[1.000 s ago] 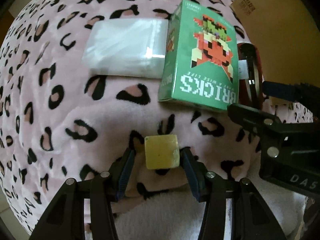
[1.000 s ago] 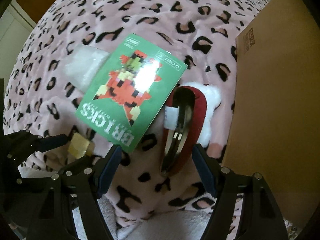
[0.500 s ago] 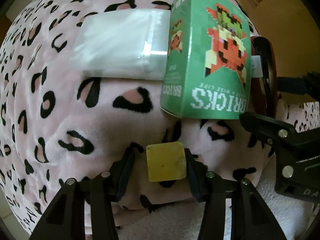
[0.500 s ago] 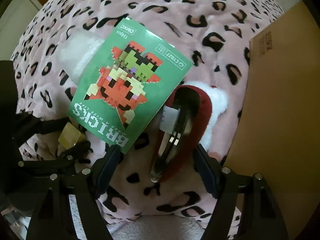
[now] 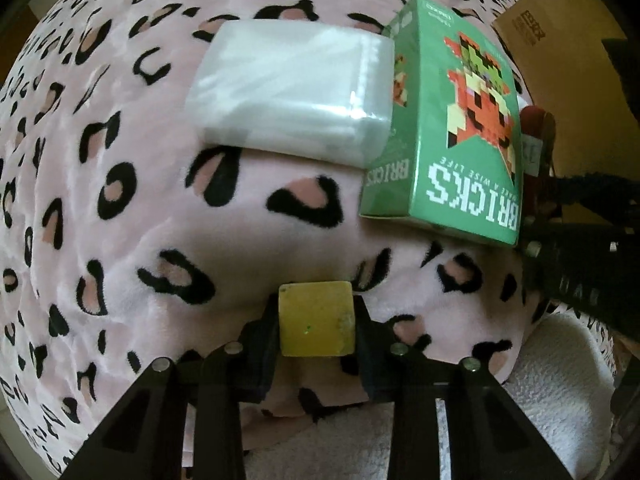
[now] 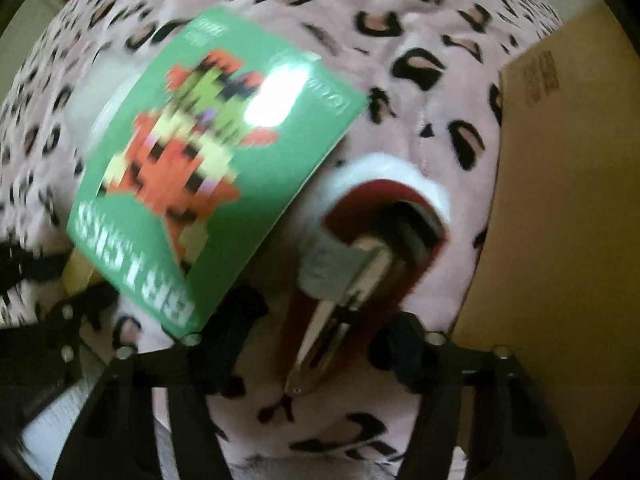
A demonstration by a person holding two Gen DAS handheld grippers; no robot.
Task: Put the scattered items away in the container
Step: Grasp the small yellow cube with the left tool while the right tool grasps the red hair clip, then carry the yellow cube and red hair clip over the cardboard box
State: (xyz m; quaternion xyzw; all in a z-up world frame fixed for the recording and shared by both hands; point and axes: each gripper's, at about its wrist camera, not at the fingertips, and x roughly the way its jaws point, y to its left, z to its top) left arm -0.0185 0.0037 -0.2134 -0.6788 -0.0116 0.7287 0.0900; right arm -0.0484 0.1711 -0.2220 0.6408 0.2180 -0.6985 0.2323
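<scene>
Your left gripper [image 5: 316,320] is clamping the yellow cube [image 5: 316,318]: both fingers are pressing against its sides, low over the leopard-print blanket [image 5: 120,200]. Past the cube, the green box [image 5: 452,128] is lying flat on the blanket, its "BRICKS" lettering facing you upside down. A clear bag [image 5: 292,88] is lying just left of the box, touching its side. Beyond the box's right edge, part of the red clip [image 5: 538,152] is showing, with your right gripper's black frame crossing in front of it.

Your right gripper [image 6: 320,344] is holding its fingers apart, one on either side of the clip [image 6: 360,280]. The left finger [image 6: 236,320] is sitting near the box's [image 6: 208,160] near corner, and the right finger [image 6: 404,352] is just beside the clip's red edge; this view is blurred, so you cannot tell whether either finger is touching it. The clip is lying on the blanket [image 6: 420,32] with its metal snap bar facing up and white fluff around its far end. The cardboard box [image 6: 568,220] is standing just right of the clip, its brown wall filling that side. The cube [image 6: 78,276] is peeking out at the far left.
</scene>
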